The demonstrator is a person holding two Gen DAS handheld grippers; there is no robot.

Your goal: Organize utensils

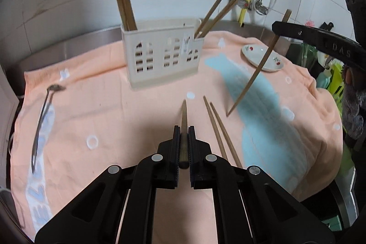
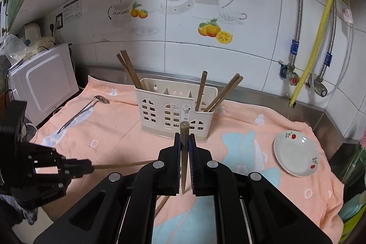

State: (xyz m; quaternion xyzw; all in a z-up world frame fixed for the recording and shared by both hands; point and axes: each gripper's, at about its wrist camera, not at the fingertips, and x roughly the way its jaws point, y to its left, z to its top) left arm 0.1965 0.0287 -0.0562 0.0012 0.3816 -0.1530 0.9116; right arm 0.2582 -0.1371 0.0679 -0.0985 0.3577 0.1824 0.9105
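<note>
Chopsticks in both grippers: left gripper (image 1: 183, 129) is clamped on one chopstick (image 1: 184, 113) low over the bench's towel (image 1: 114, 111), right gripper (image 2: 184, 141) pinches another chopstick (image 2: 184, 129) upright. Cream holder (image 2: 173, 113) sits near the back edge, spoon (image 2: 84, 110) toward the left, two loose chopsticks (image 1: 217, 129) up front.

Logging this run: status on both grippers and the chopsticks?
Left gripper shut on a chopstick. Right gripper shut on another chopstick, upright. Holder ahead, unobstructed; two loose chopsticks on towel.

steel counter (image 2: 263, 96) – peach towel (image 2: 119, 129) apparently covering it
</note>
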